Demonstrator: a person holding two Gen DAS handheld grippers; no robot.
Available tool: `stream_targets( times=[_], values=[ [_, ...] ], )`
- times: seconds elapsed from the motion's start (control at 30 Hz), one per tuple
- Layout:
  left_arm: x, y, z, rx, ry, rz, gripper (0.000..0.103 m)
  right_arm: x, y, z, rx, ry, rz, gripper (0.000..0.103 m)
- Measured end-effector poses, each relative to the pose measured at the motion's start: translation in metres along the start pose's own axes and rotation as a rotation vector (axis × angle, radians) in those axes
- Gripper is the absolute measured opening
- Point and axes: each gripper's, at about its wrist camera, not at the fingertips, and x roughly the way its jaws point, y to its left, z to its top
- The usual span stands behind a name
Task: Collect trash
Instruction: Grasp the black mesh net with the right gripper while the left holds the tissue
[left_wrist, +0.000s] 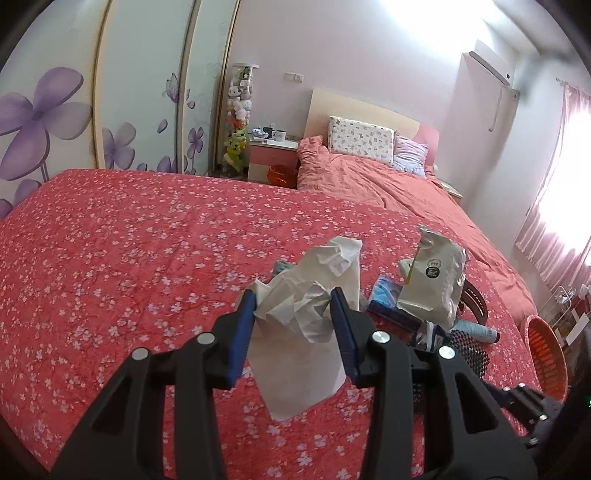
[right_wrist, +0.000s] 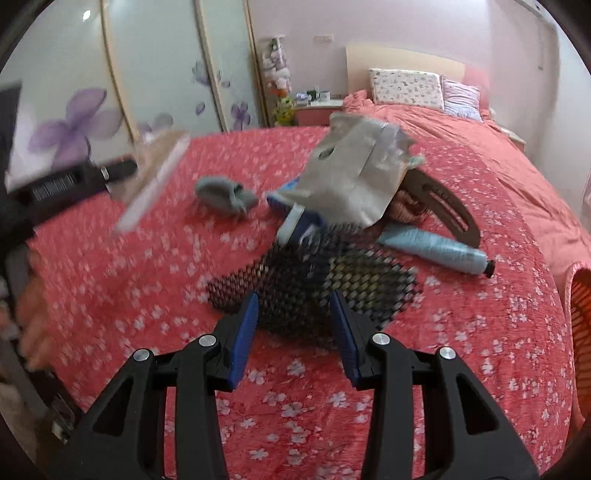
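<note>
Gripper (left_wrist: 293, 304) in your left hand clamps a crumpled tissue (left_wrist: 306, 291) above the bed (left_wrist: 110, 240); the orange basket (left_wrist: 546, 354) lies off to its right. Your right gripper (right_wrist: 294, 308) pinches black mesh netting (right_wrist: 314, 280), nearer that basket.

A red bedspread with white flowers (left_wrist: 129, 240) is seen near. Two pillows (left_wrist: 360, 138) are laid at the far headboard (left_wrist: 332, 105). A pink nightstand (left_wrist: 271, 157) is placed left of them, beside wardrobe doors with purple flowers (left_wrist: 55, 118).
</note>
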Motion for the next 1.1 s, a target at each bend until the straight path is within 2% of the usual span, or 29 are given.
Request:
stream_targets(
  times=[0.07,0.13,0.2,0.27,0.47,0.57,0.6,0.63,0.7,0.77,0.83,0.87,0.9,0.93,1.0,1.1],
  values=[
    [-0.001,0.003,-0.001,-0.006,0.003,-0.001,0.041,0.008,0.002,-0.004,-0.012,0.023,-0.013,0.03],
    [-0.002,0.003,-0.001,-0.008,0.004,-0.001,0.041,0.011,0.003,-0.008,-0.023,0.026,-0.025,0.015],
    [-0.003,0.004,-0.001,-0.01,0.007,-0.002,0.041,0.01,0.003,-0.009,-0.036,0.022,-0.041,0.006],
    [-0.003,0.003,-0.002,-0.011,0.011,-0.004,0.041,0.005,-0.002,-0.008,-0.022,0.015,-0.026,0.002],
    [-0.004,-0.007,-0.003,-0.001,0.015,-0.015,0.041,-0.019,-0.017,-0.003,0.02,-0.07,-0.036,0.002],
    [-0.003,-0.012,-0.004,0.003,0.022,-0.022,0.041,-0.016,-0.02,-0.003,0.019,-0.066,-0.045,0.006],
    [-0.003,-0.014,-0.004,0.004,0.025,-0.024,0.041,-0.014,-0.021,-0.003,0.024,-0.058,-0.045,0.023],
    [-0.002,-0.015,-0.005,0.005,0.027,-0.026,0.041,-0.011,-0.021,-0.003,0.03,-0.054,-0.049,0.046],
    [-0.002,-0.017,-0.006,0.009,0.03,-0.028,0.041,-0.006,-0.022,-0.003,0.034,-0.057,-0.06,0.051],
    [-0.003,-0.019,-0.006,0.012,0.031,-0.029,0.041,0.0,-0.019,-0.003,0.024,-0.046,-0.074,0.049],
    [-0.003,-0.021,-0.005,0.016,0.029,-0.03,0.041,0.005,-0.018,-0.005,0.012,-0.028,-0.093,0.034],
    [-0.004,-0.021,-0.006,0.017,0.028,-0.031,0.041,0.007,-0.019,-0.006,0.005,-0.018,-0.102,0.031],
    [-0.004,-0.022,-0.006,0.017,0.027,-0.031,0.041,0.006,-0.02,-0.007,0.004,-0.021,-0.099,0.022],
    [-0.005,-0.022,-0.006,0.017,0.027,-0.032,0.041,0.005,-0.021,-0.008,0.006,-0.022,-0.097,0.018],
    [-0.005,-0.022,-0.005,0.017,0.028,-0.035,0.041,-0.001,-0.025,-0.008,0.02,-0.03,-0.093,0.013],
    [-0.004,-0.024,-0.006,0.021,0.029,-0.038,0.041,-0.01,-0.035,-0.008,0.052,-0.039,-0.079,0.012]
  ],
)
